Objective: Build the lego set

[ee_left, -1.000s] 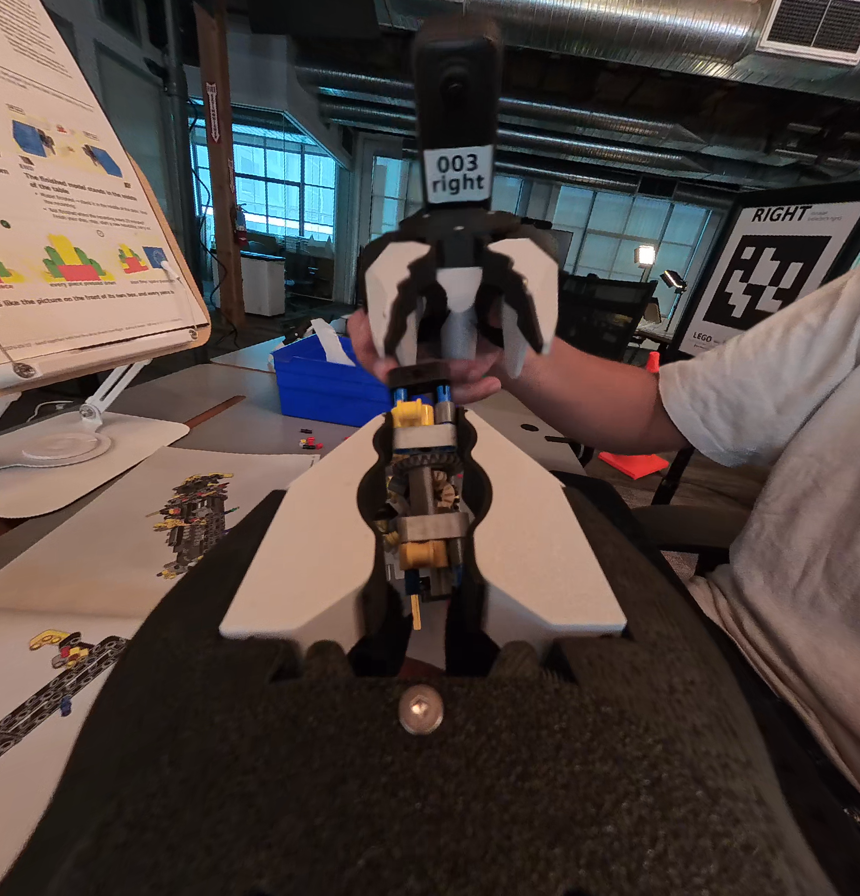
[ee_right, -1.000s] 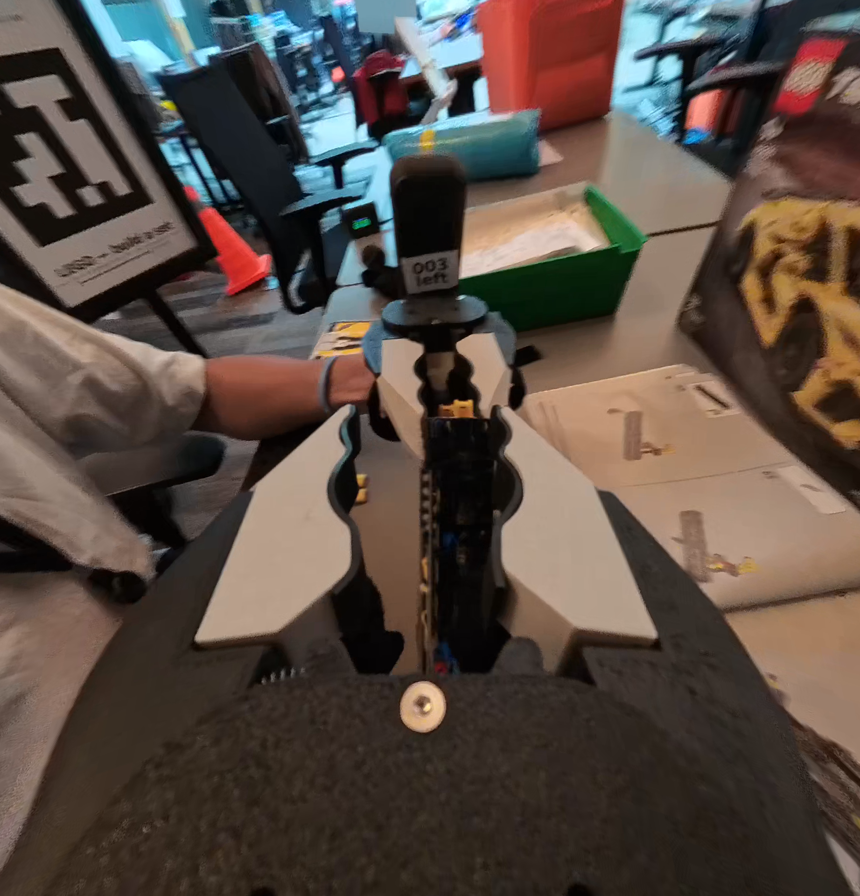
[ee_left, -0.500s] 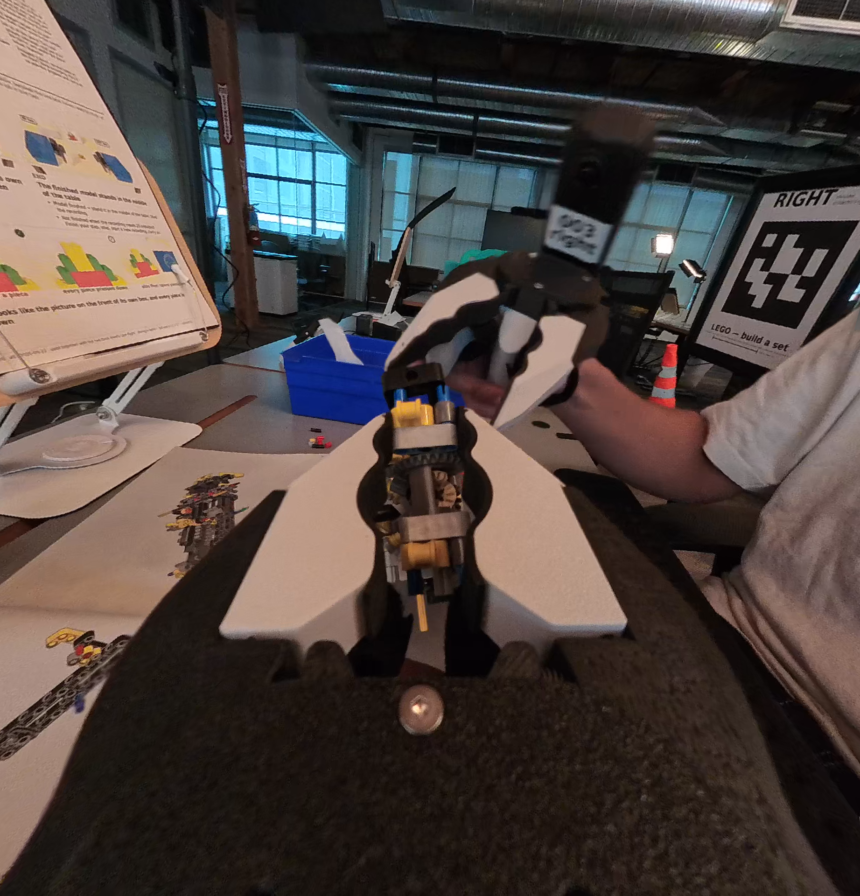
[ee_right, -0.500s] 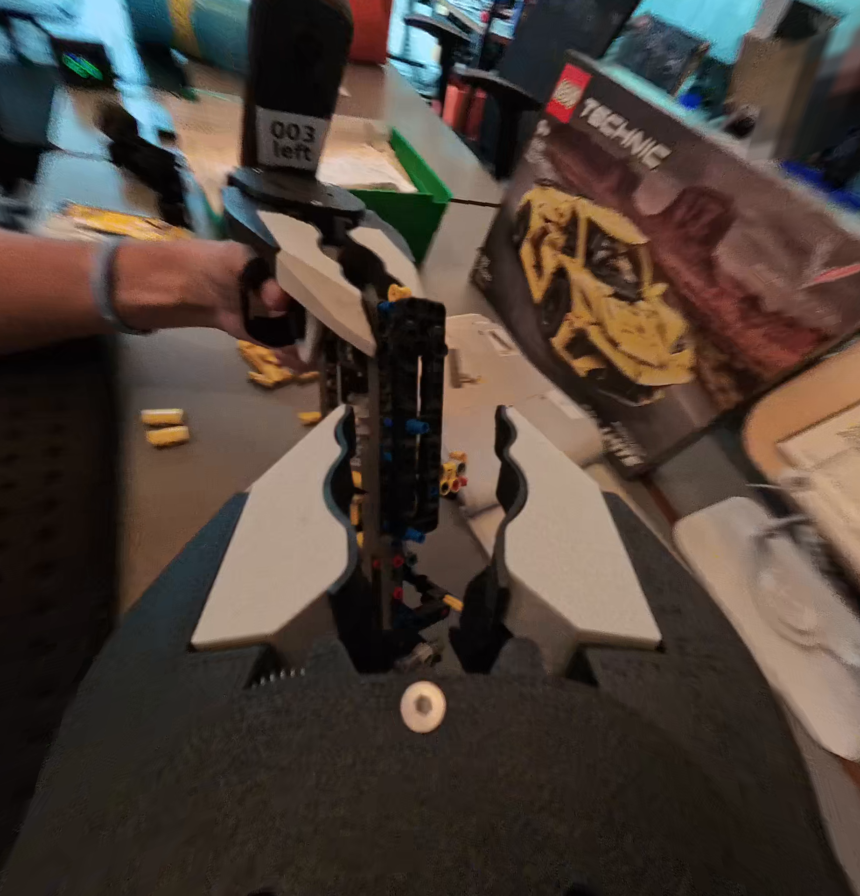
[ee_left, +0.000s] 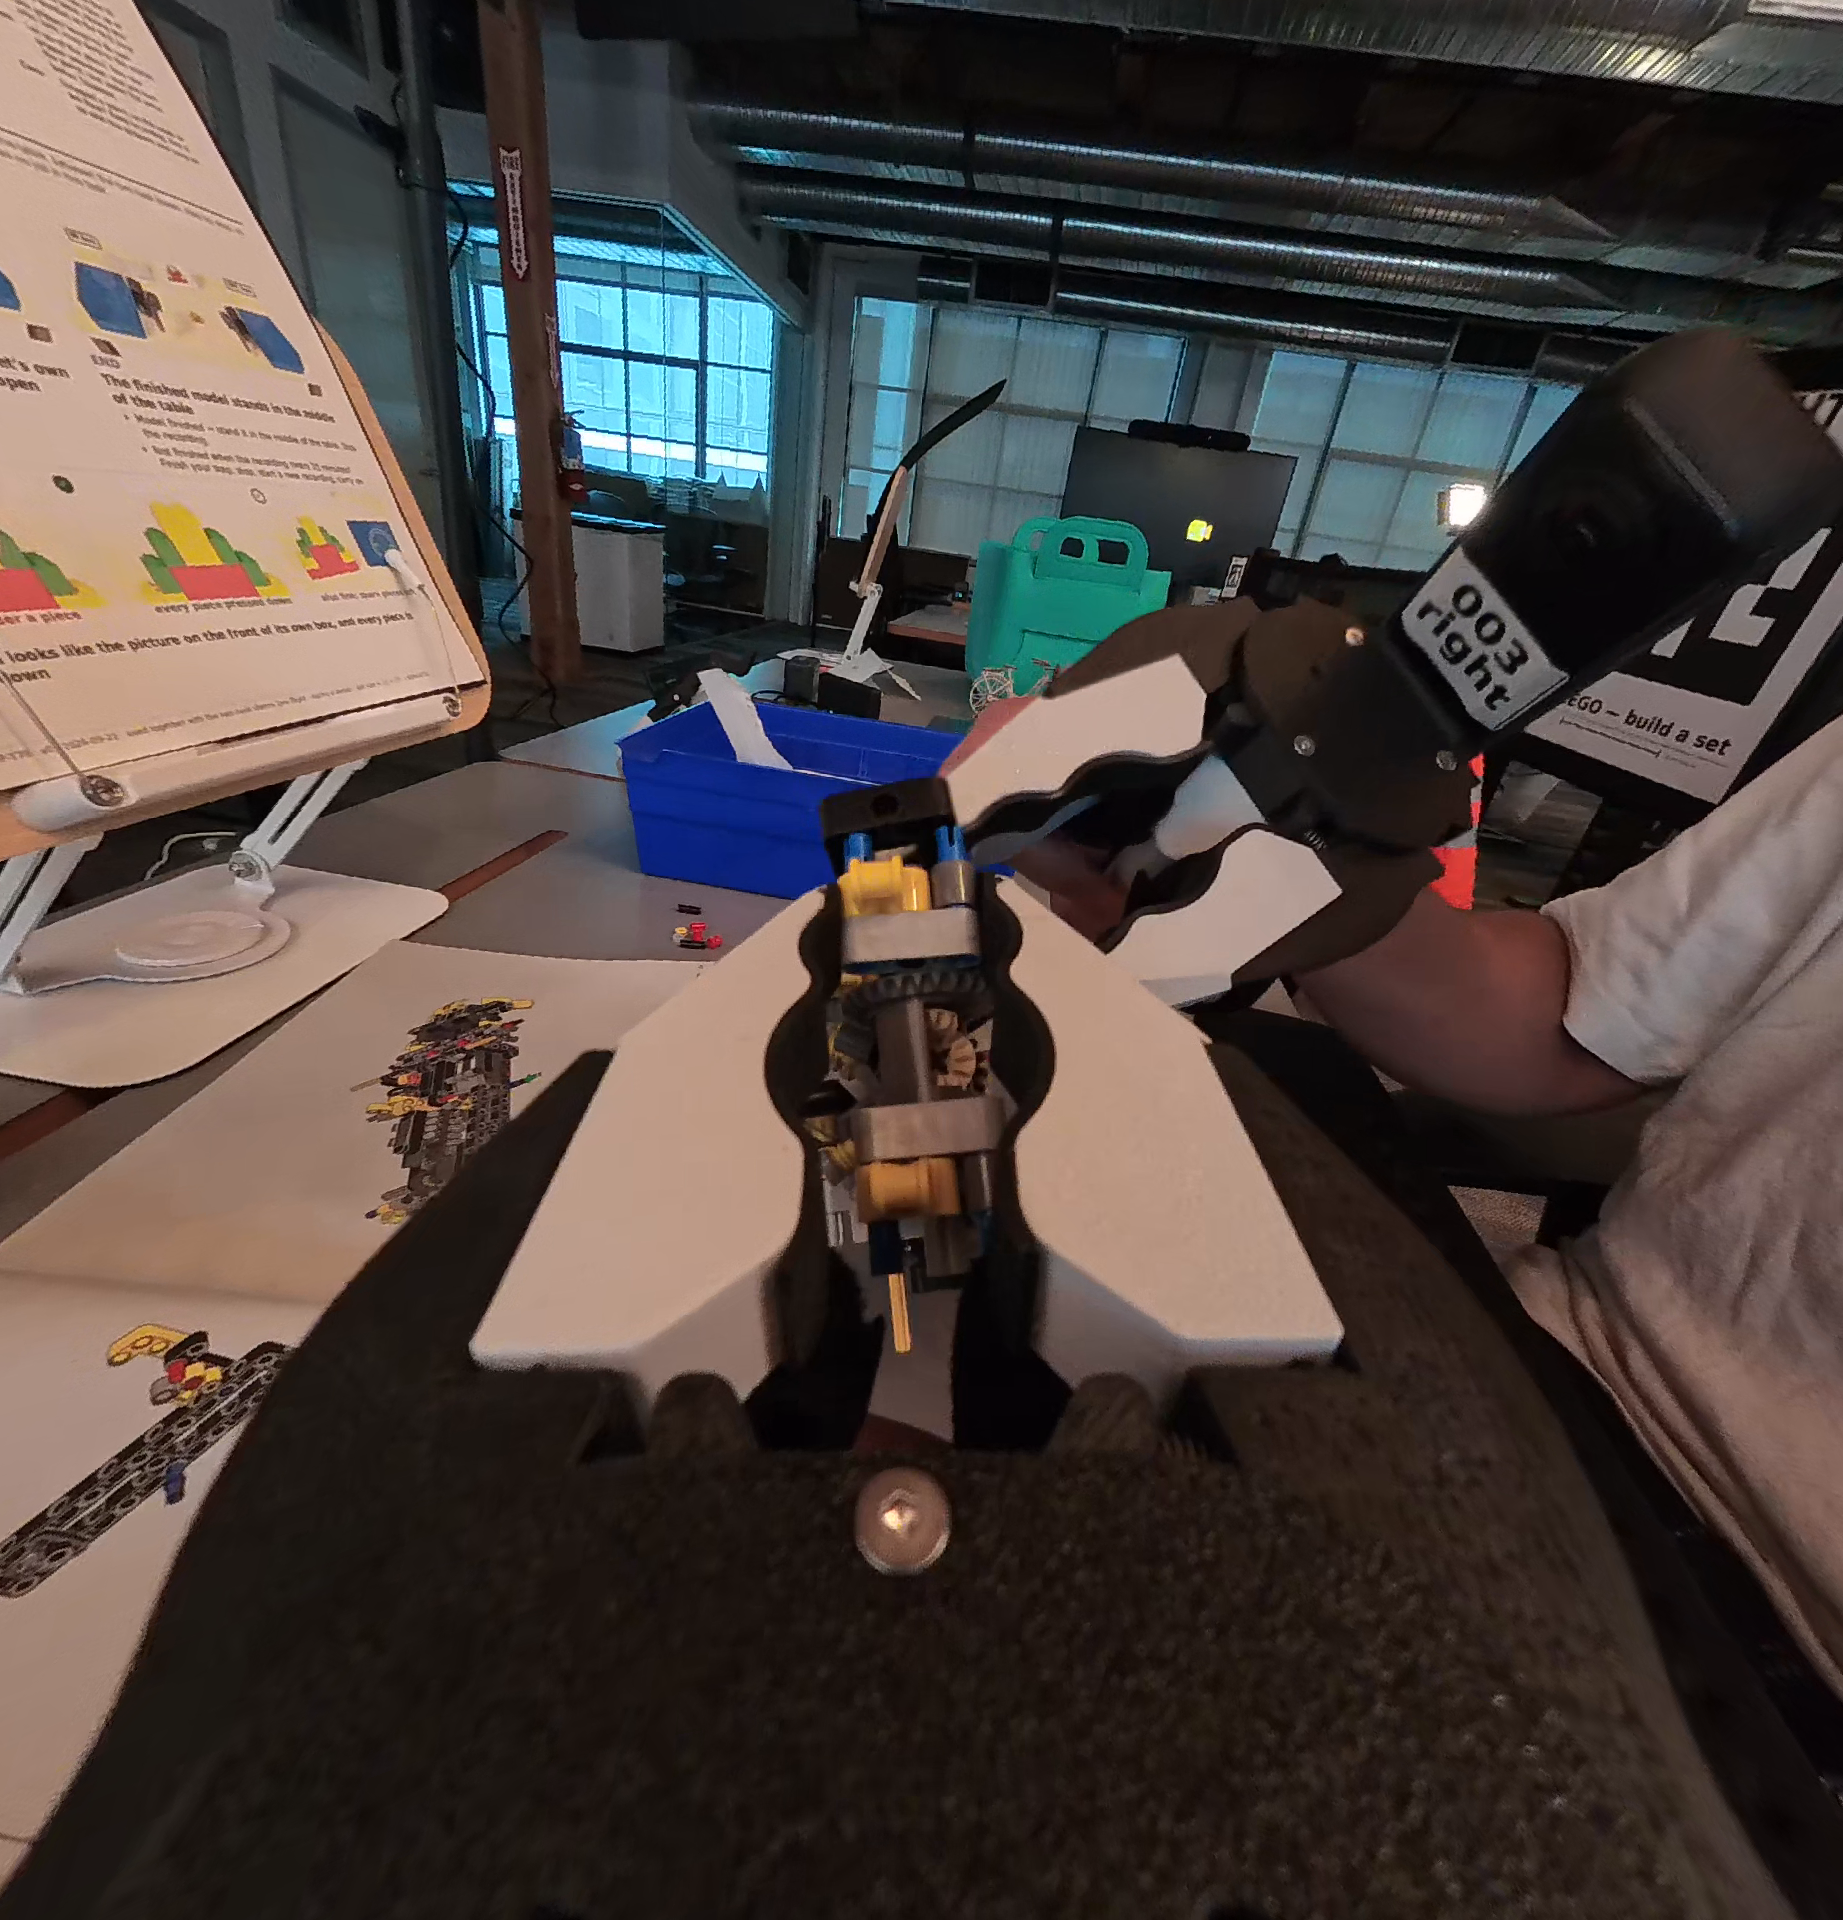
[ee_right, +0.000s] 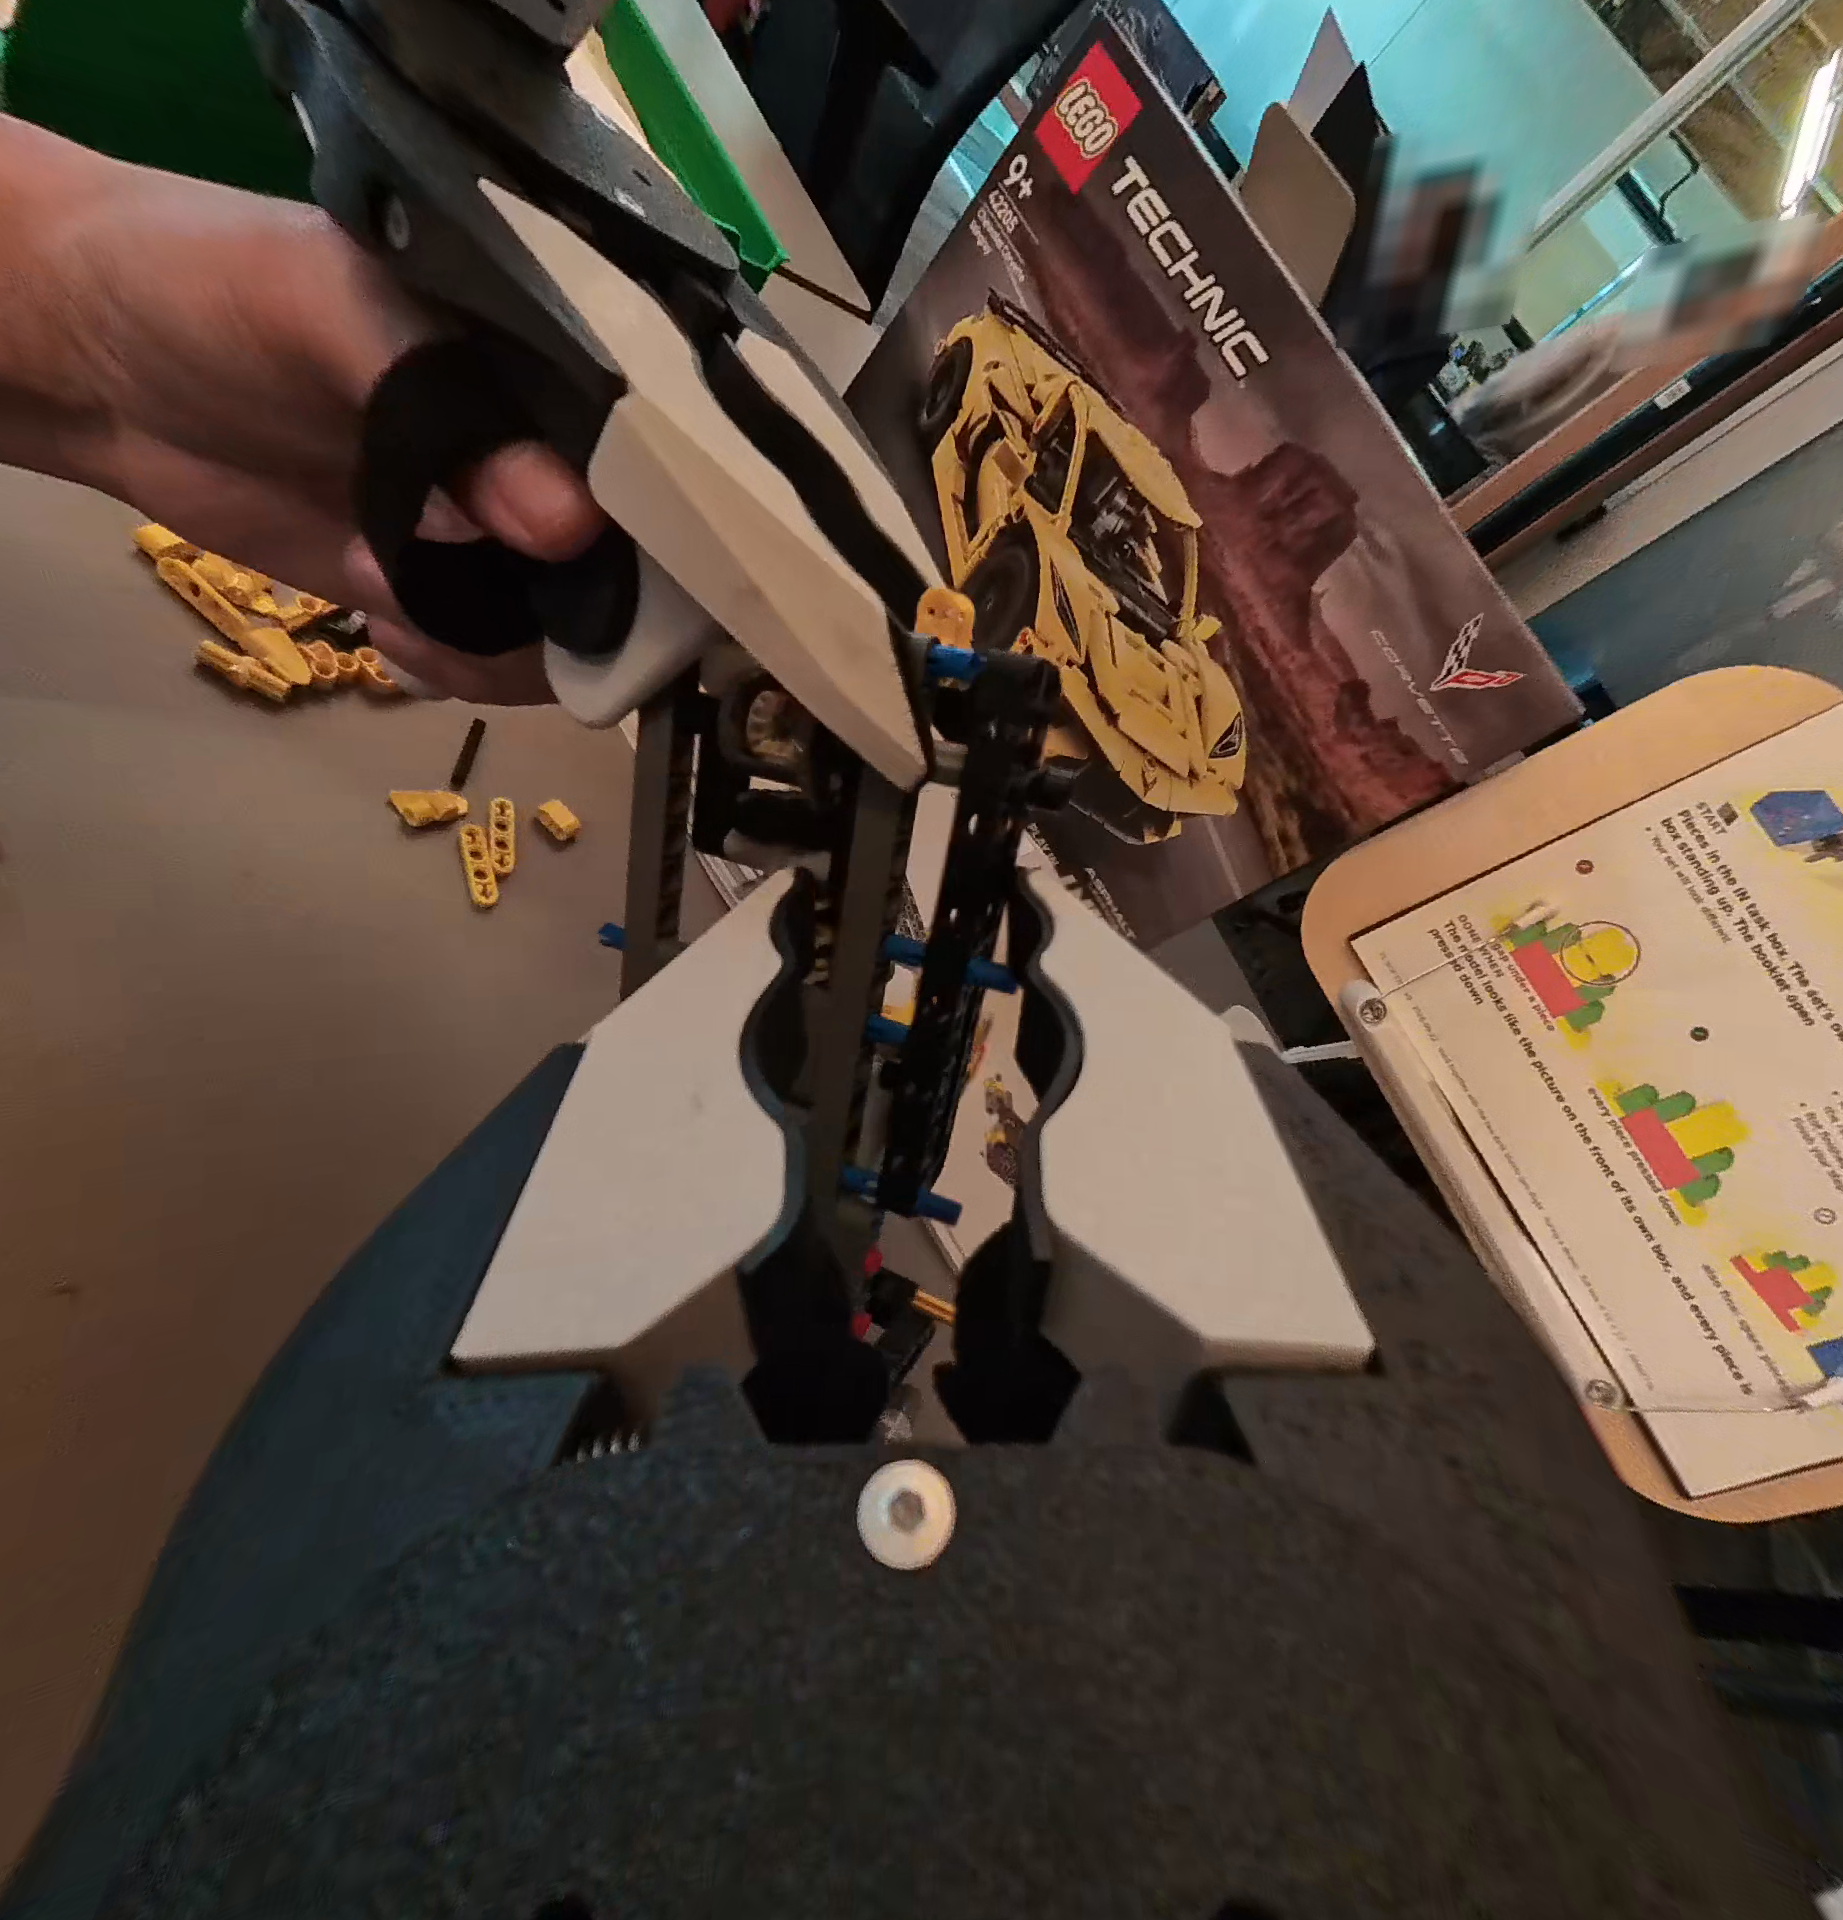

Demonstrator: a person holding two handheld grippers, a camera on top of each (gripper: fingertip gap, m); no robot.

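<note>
Left wrist view looks along the left tool (ee_left: 912, 997), whose two white fingers are clamped narrow on the lego assembly (ee_left: 912, 1049), a stack of grey, yellow and black parts with gears in the middle, held clear above the bench (ee_left: 584, 894). Only this view shows the right tool (ee_left: 1125, 821) from outside: it reaches in from the right, tilted, its fingers spread apart, the upper tip just beside the black top of the assembly; whether it touches there is unclear. It also shows a blue bin (ee_left: 751, 800), a few small loose parts (ee_left: 693, 930) in front of it, open instruction pages (ee_left: 273, 1122) lying flat, and a sheet on a tilted stand (ee_left: 169, 416).

The right wrist view gives what the first cannot: the assembly (ee_right: 958, 935) is long, built of black beams with blue pins, and runs down between the right tool's (ee_right: 901, 914) spread fingers with gaps on both sides. The left tool (ee_right: 792, 582) grips its upper end, with the hand (ee_right: 221, 416) on the handle. Here too are scattered yellow pieces (ee_right: 273, 634) on the brown bench (ee_right: 221, 1039), the set's box (ee_right: 1156, 520) standing upright with a yellow car pictured, and a green bin (ee_right: 688, 156) behind.

The room is an open workspace with exposed ceiling ducts, tall windows and a teal case far back.
</note>
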